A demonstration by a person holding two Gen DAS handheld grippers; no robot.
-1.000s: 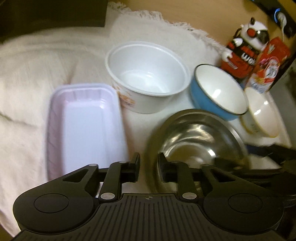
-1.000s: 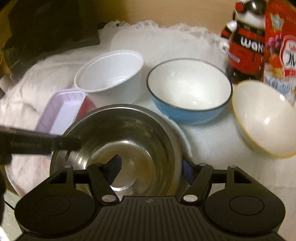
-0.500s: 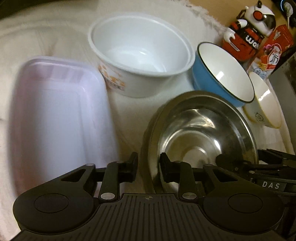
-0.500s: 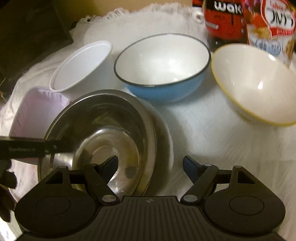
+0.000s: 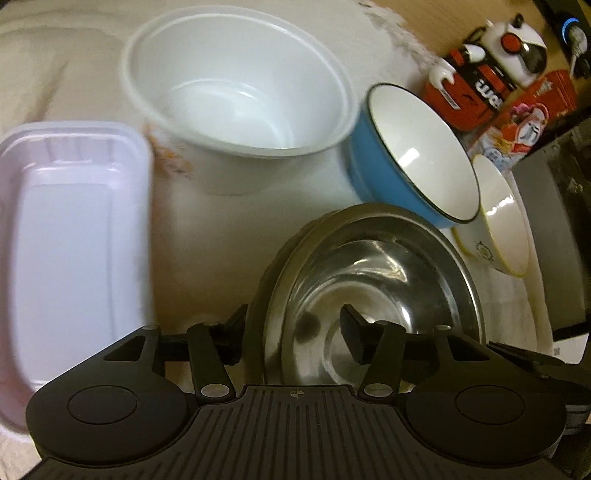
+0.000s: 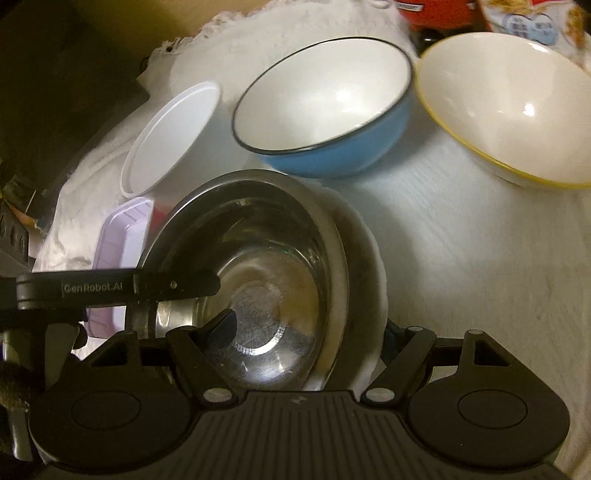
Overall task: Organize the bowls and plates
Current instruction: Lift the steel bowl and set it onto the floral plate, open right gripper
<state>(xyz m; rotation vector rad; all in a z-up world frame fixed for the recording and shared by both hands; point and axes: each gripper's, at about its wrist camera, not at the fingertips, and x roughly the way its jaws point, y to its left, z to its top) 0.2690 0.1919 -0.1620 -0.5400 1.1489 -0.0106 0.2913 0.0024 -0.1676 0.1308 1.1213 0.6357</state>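
A steel bowl (image 5: 373,280) sits on a white plate (image 6: 369,258) on the white cloth. My left gripper (image 5: 293,334) is open, its fingers astride the bowl's left rim. My right gripper (image 6: 306,332) is open, its fingers astride the right rim of the bowl and plate. The steel bowl also shows in the right wrist view (image 6: 258,273). Behind stand a white plastic bowl (image 5: 236,103), a blue bowl (image 5: 417,155) and a cream bowl with a yellow rim (image 5: 502,218). A lilac tray (image 5: 70,236) lies at the left.
A red and white robot figure (image 5: 487,74) and a snack packet (image 5: 532,114) stand at the back right. A dark box edge (image 5: 554,236) is at the right. The cloth's fringed edge (image 6: 221,22) runs along the back.
My left gripper opened and moved forward so its fingers straddle the steel bowl's left rim. My right gripper moved forward over the bowl and plate's right rim.
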